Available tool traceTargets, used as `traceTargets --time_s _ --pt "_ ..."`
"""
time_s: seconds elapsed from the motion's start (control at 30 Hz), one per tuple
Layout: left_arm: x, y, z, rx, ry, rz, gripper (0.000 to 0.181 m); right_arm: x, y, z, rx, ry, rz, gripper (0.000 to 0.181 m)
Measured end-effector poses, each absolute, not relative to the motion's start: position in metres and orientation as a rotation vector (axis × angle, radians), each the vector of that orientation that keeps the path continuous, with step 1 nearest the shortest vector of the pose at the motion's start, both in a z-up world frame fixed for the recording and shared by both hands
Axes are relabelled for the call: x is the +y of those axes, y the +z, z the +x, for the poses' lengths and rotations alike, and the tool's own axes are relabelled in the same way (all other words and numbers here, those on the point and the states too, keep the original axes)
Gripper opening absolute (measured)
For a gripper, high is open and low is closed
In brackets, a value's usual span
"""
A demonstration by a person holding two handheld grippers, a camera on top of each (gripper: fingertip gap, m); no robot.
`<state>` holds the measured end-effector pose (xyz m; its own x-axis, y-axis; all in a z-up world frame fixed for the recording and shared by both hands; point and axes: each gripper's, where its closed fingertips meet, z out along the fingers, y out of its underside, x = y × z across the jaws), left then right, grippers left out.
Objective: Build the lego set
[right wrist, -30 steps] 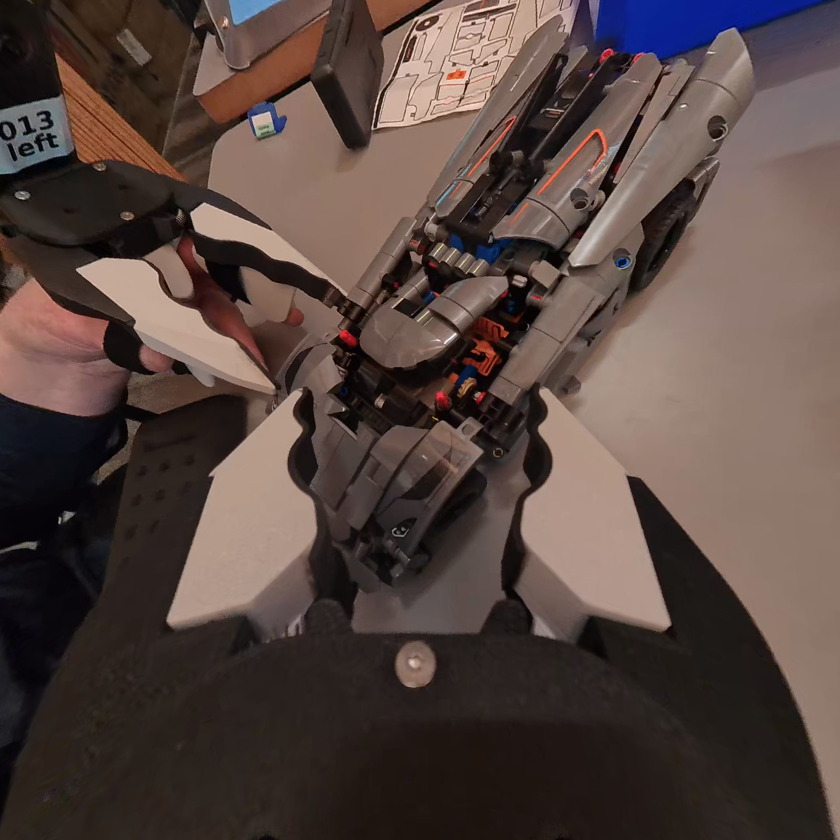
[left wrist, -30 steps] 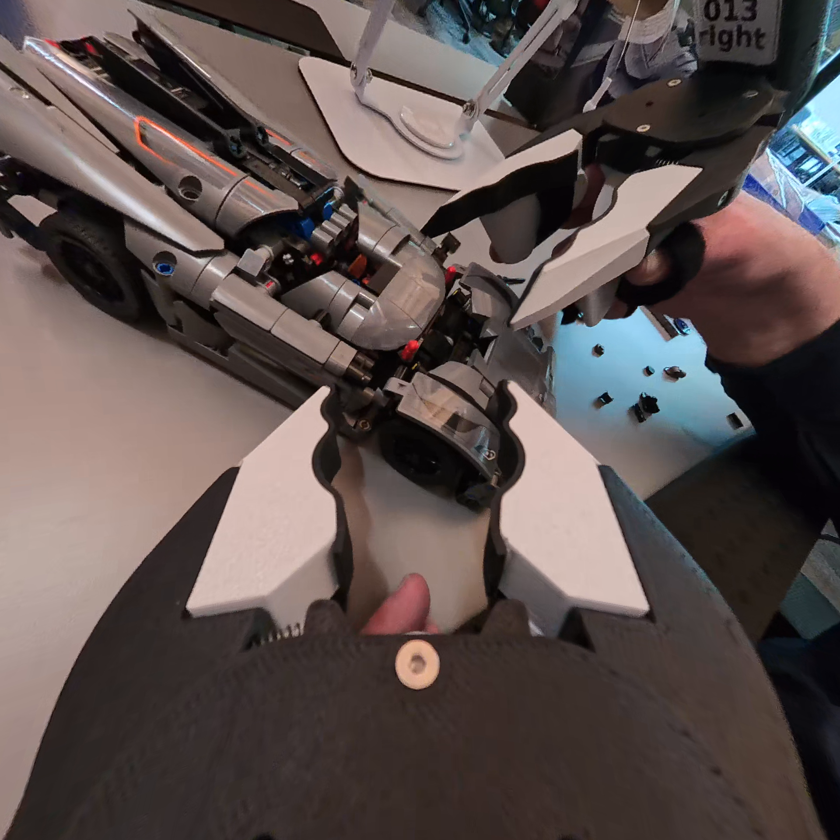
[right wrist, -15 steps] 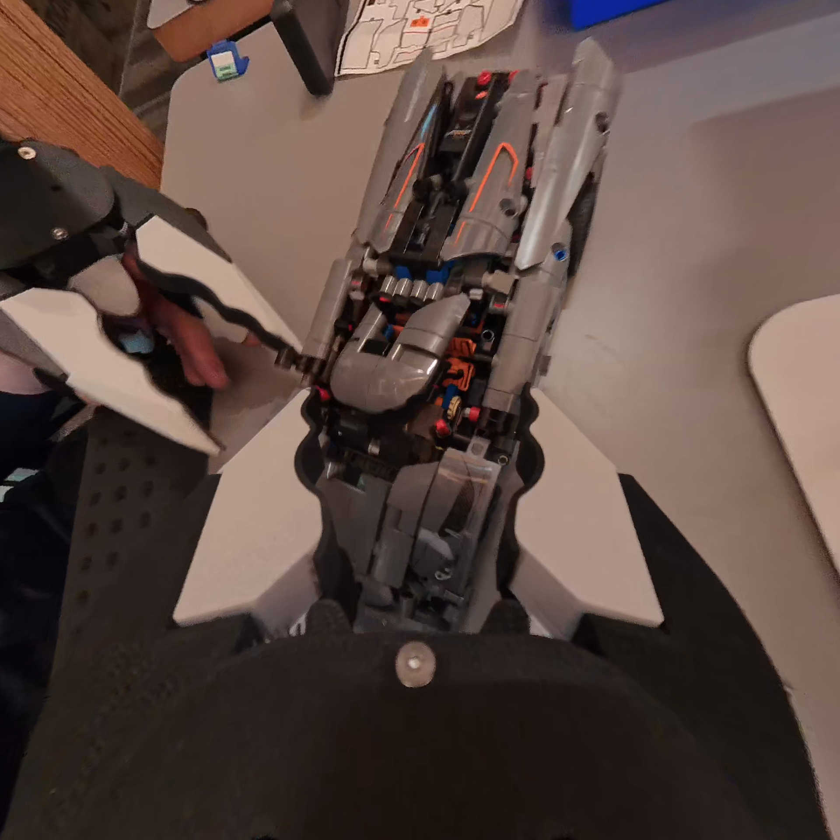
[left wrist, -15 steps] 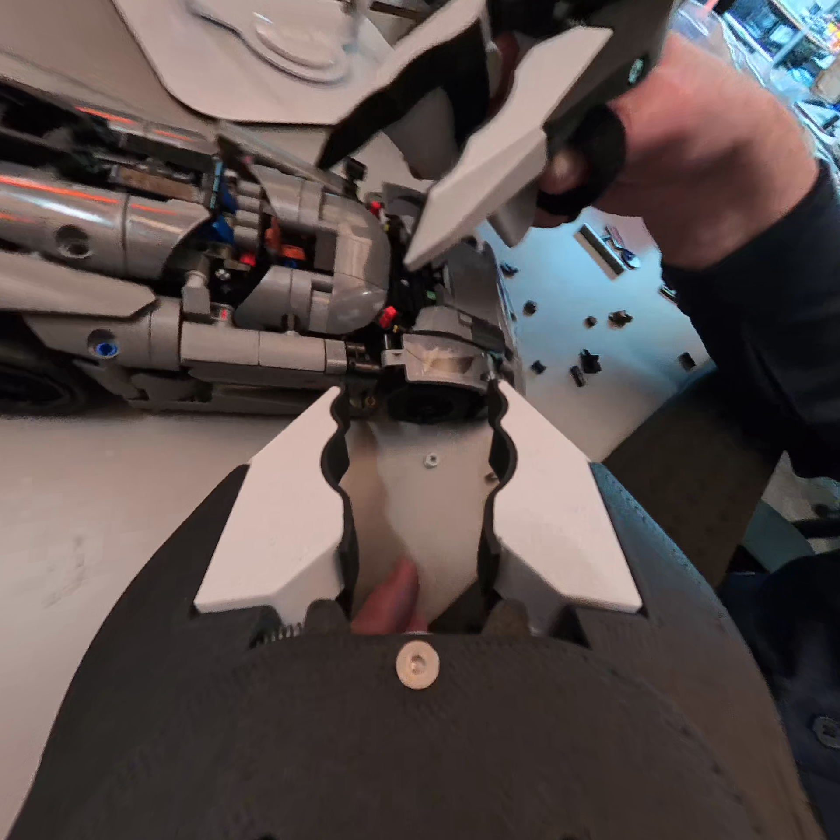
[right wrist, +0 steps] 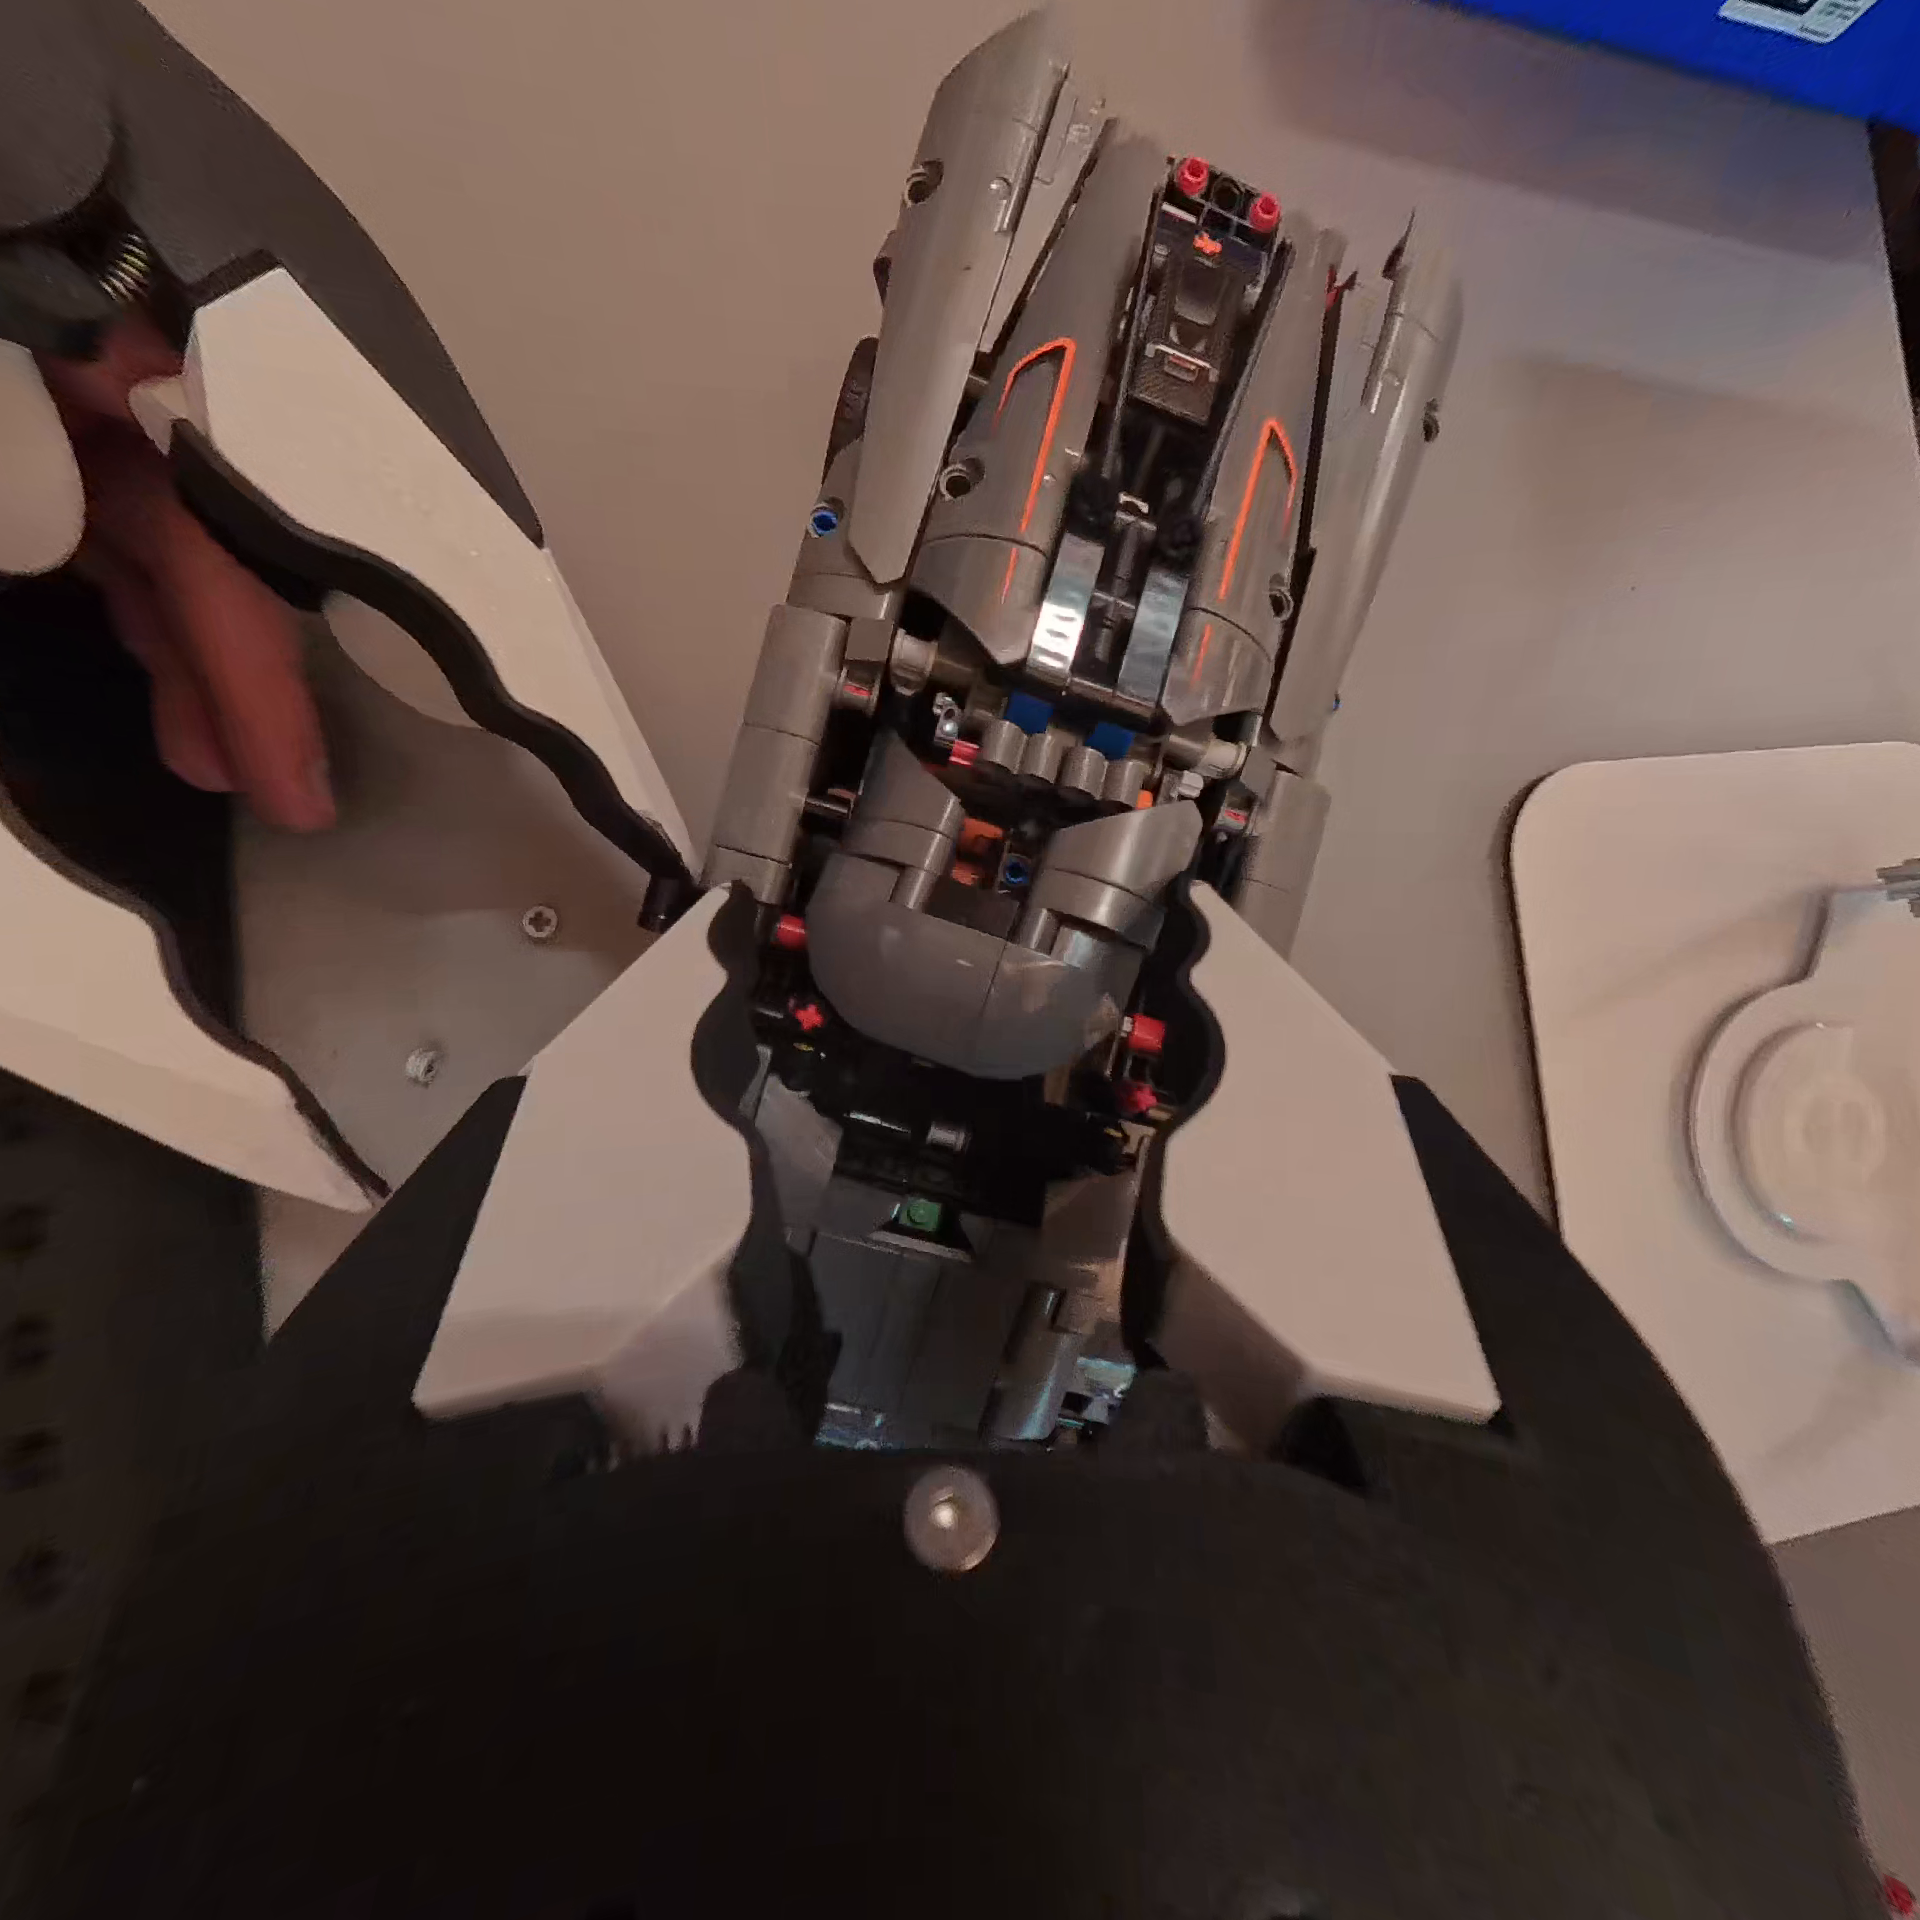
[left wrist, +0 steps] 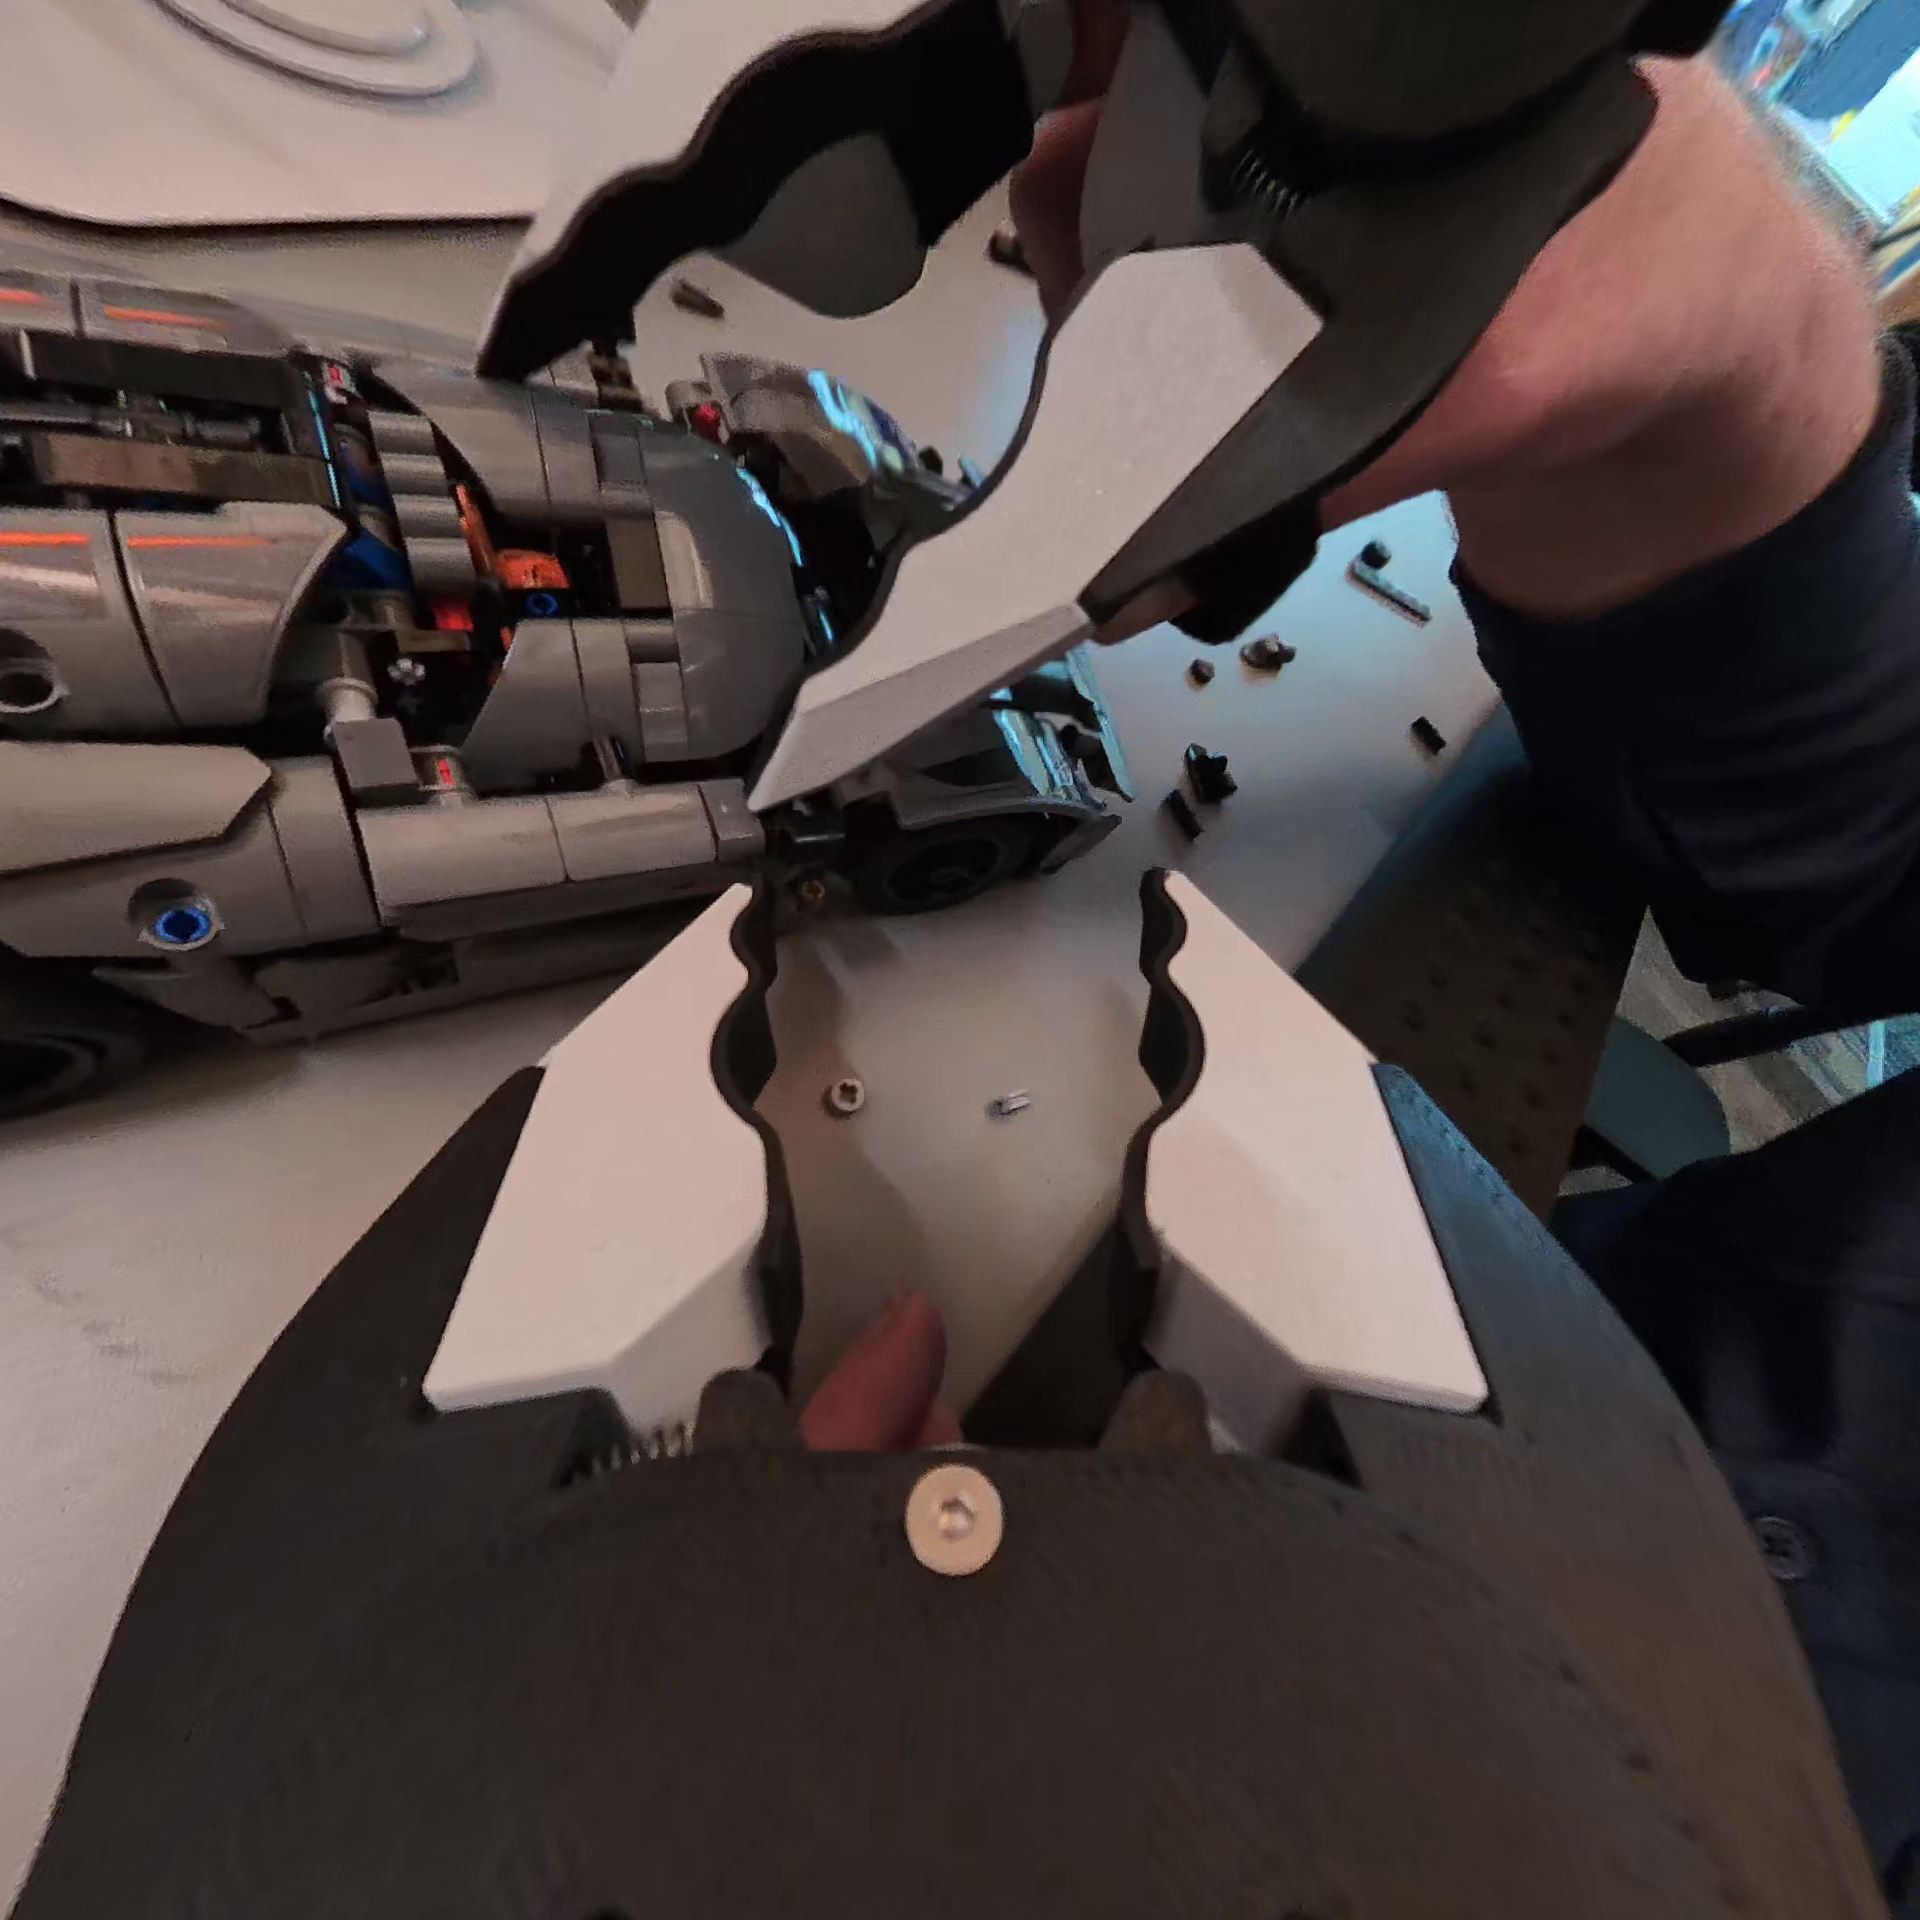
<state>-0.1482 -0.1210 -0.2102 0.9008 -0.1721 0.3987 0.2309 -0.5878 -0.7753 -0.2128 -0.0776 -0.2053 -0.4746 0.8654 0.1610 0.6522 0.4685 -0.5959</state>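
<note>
Left wrist view: grey lego car (left wrist: 436,665) lying on the table (left wrist: 156,1247), left gripper (left wrist: 951,904) released just beside its front wheel, grasping nothing. Right wrist view: right gripper (right wrist: 951,914) spread wide, straddling the car's nose, not clenched.

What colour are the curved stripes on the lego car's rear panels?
Orange, on grey panels of the lego car; the stripes show best in the right wrist view.

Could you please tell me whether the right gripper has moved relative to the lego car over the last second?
Yes. The right gripper has advanced along the lego car; its open fingers now straddle the grey cockpit dome, farther toward the car's tail.
</note>
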Motion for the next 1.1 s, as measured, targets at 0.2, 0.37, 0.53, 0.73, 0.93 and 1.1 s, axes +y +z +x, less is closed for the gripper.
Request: traceTargets --time_s 0.2,0.37,0.53,0.73,0.93,1.1 --pt "-0.121 -0.210 -0.138 0.008 -0.588 -2.134 0.071 -0.072 -0.203 -0.205 -2.231 0.727 -1.306 0.067" --pt "-0.122 -0.209 -0.127 0.064 -0.634 -2.129 0.074 -0.066 -0.207 -0.198 -2.220 0.815 -1.338 0.060" --pt "-0.124 -0.194 -0.124 0.071 -0.680 -2.038 0.080 -0.067 -0.204 -0.198 -2.222 0.775 -1.286 0.059" --pt "-0.129 -0.171 -0.134 0.065 -0.655 -1.893 0.074 -0.063 -0.202 -0.192 -2.212 0.838 -1.318 0.051" --pt "-0.129 -0.161 -0.137 0.097 -0.606 -1.835 0.071 -0.048 -0.195 -0.183 -2.169 0.856 -1.363 0.044" --pt "-0.125 -0.161 -0.136 0.096 -0.604 -1.833 0.070 -0.048 -0.198 -0.181 -2.149 0.886 -1.386 0.037"
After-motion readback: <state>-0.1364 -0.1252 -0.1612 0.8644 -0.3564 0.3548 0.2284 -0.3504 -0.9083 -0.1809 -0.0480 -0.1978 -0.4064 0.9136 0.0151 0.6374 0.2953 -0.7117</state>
